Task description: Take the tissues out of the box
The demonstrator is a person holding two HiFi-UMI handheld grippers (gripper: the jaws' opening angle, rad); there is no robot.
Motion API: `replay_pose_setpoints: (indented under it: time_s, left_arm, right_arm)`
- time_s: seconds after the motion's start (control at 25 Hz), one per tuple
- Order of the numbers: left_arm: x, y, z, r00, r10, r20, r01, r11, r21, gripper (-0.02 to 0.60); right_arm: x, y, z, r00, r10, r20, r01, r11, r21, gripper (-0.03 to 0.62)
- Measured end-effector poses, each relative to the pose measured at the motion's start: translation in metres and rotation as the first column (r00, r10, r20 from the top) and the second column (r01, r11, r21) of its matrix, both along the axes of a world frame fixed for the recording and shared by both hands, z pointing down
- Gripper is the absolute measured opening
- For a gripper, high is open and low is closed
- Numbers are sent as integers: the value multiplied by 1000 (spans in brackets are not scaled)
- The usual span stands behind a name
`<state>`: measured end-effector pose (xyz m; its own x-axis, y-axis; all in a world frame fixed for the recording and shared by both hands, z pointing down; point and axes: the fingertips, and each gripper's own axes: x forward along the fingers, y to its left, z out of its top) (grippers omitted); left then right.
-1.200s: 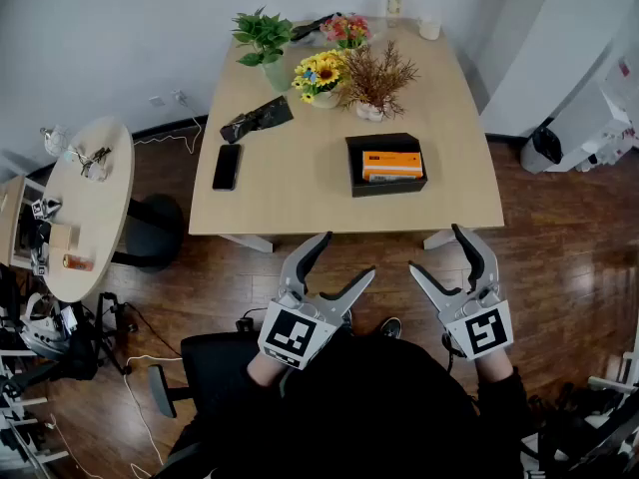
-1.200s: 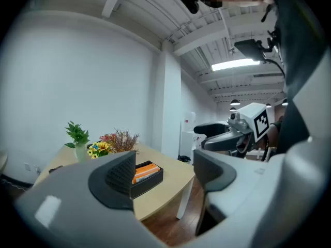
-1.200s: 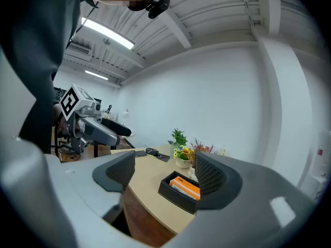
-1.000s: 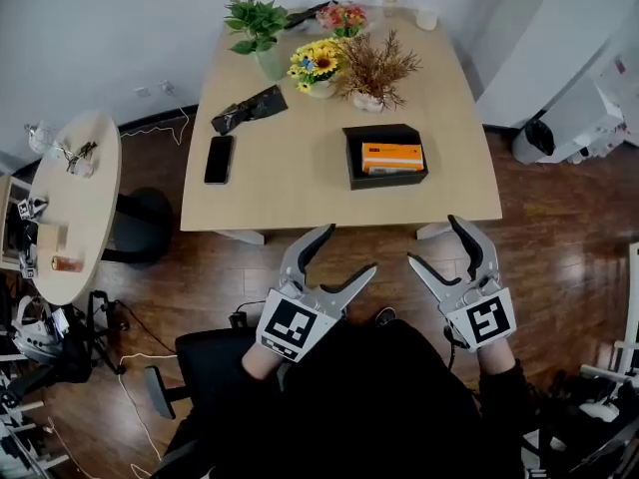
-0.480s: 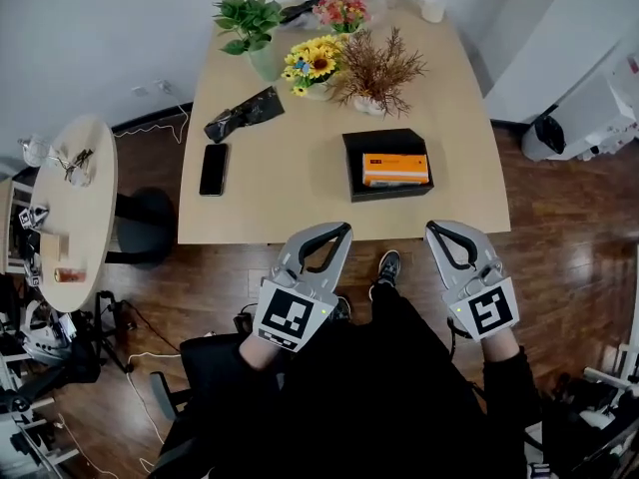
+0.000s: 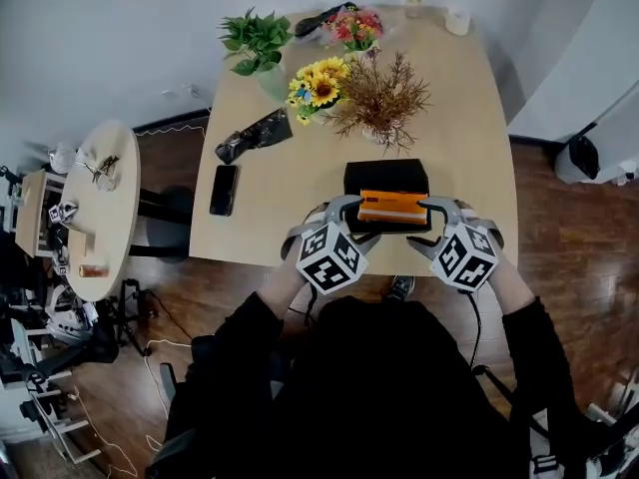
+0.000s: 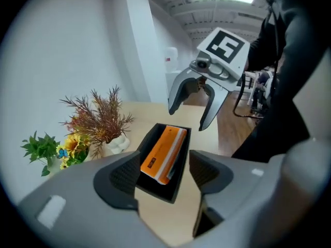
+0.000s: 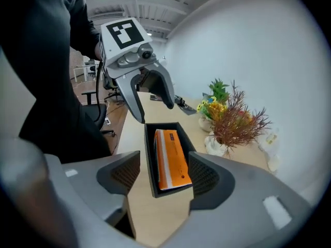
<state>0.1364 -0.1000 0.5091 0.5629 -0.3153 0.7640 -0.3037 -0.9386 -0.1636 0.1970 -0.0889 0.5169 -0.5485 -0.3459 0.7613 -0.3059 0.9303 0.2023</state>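
Observation:
A black open box (image 6: 385,175) sits near the table's front edge, and an orange tissue pack (image 6: 392,208) lies inside it. My left gripper (image 6: 359,223) is at the box's left front corner and my right gripper (image 6: 419,226) at its right front corner. They face each other across the box. Both sets of jaws are opening, and neither is pressing on anything. In the left gripper view, the pack (image 7: 163,154) and box (image 7: 176,187) lie just beyond the left gripper (image 7: 164,172). In the right gripper view, the pack (image 8: 173,159) lies beyond the right gripper (image 8: 163,173).
Behind the box stand a vase of dried twigs (image 6: 379,98), yellow sunflowers (image 6: 318,81), a green plant (image 6: 255,40) and pink flowers (image 6: 356,23). A phone (image 6: 224,189) and a black bag (image 6: 255,133) lie on the left of the table (image 6: 469,138). A round side table (image 6: 100,208) stands at the left.
Both grippers have come forward from over my lap to the table's front edge, one on each side of the box. Their jaws were wide, then shut, and now stand apart again.

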Motion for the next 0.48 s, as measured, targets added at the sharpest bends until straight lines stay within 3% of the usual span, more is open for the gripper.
replay_pose_setpoints:
  time_s: [0.12, 0.28, 0.36, 0.48]
  left_arm:
    - [9, -19, 26, 991, 73, 110, -66, 995, -70, 321]
    - [6, -30, 66, 941, 205, 268, -176, 976, -130, 347]
    - [10, -28, 74, 924, 255, 285, -218, 963, -155, 347]
    - [14, -31, 84, 926, 272, 261, -229, 956, -185, 344]
  right_arm:
    - [3, -23, 22, 999, -21, -26, 18, 993, -120, 313]
    - [3, -37, 45, 997, -16, -79, -3, 973, -233, 387]
    - [3, -38, 52, 994, -24, -109, -5, 965, -264, 394]
    - [-1, -39, 63, 988, -34, -149, -12, 953, -302, 394]
